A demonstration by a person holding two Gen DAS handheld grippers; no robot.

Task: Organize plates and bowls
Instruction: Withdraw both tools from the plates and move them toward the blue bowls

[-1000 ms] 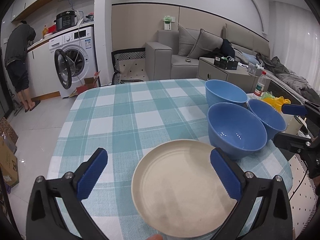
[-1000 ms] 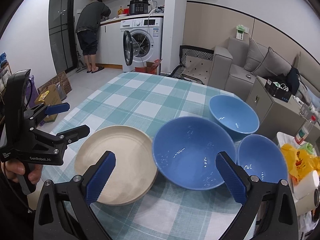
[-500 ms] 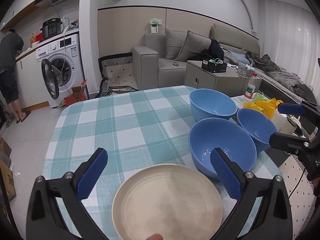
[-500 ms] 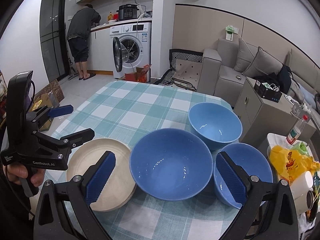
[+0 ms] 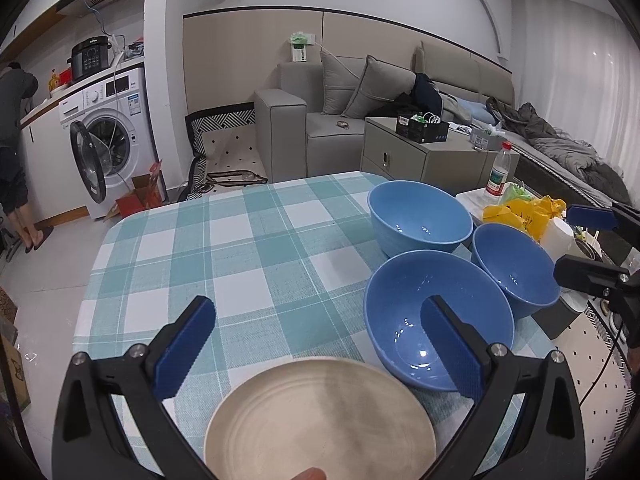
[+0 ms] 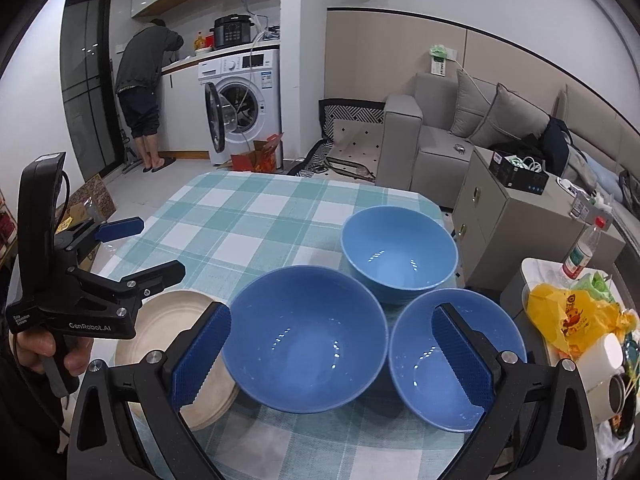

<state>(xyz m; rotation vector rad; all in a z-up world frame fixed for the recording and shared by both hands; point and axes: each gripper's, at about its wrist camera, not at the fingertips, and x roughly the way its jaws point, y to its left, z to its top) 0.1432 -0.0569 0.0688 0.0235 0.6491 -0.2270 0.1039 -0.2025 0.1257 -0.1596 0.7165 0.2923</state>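
Observation:
A cream plate (image 5: 320, 420) lies at the near edge of the checked table (image 5: 248, 248); it also shows in the right wrist view (image 6: 168, 320). Three blue bowls stand to its right: a large near bowl (image 5: 400, 312) (image 6: 304, 336), a far bowl (image 5: 420, 216) (image 6: 400, 252) and a right bowl (image 5: 516, 264) (image 6: 424, 368). My left gripper (image 5: 320, 356) is open and empty, above the plate's far rim. My right gripper (image 6: 332, 360) is open and empty, its jaws standing over the large bowl and the right bowl.
A white side stand (image 6: 536, 276) to the right of the table holds a yellow bag (image 6: 572, 316), a bottle (image 6: 580, 252) and cups. A grey cabinet (image 6: 512, 216) and sofa (image 6: 440, 136) stand behind. A person (image 6: 144, 92) stands by the washing machine (image 6: 244, 100) at far left.
Both grippers have pulled back and shifted right over the table, so the plate sits lower in the left view and the bowls sit nearer the right gripper. Both stay open.

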